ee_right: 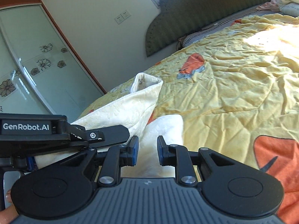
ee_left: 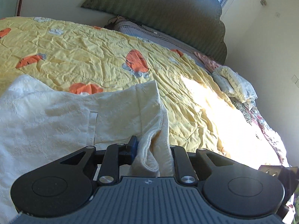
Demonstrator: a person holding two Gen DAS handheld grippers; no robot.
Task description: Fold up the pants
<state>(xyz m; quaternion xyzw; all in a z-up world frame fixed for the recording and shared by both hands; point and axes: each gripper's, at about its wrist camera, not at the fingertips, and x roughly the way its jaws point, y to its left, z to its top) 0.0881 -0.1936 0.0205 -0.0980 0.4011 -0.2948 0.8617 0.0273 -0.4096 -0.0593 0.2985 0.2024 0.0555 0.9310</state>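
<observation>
Cream textured pants [ee_left: 56,115] lie on the yellow bedspread [ee_left: 93,52]. In the left wrist view, my left gripper [ee_left: 152,149] is shut on a bunched edge of the pants, and the cloth hides its right finger. In the right wrist view the pants [ee_right: 127,110] lie ahead with one leg opening [ee_right: 145,82] standing up. My right gripper [ee_right: 147,151] is open, with a white fold of the pants between its blue pads [ee_right: 135,150] and untouched by them. The left gripper's body [ee_right: 56,132] shows at the left in that view.
The bed has a green padded headboard [ee_left: 168,15], with grey pillows [ee_left: 142,31] beneath it. A bundle of printed bedding [ee_left: 233,85] lies at the bed's right side. A sliding glass wardrobe door [ee_right: 28,65] stands to the left. Strong sunlight falls on the bedspread's right part.
</observation>
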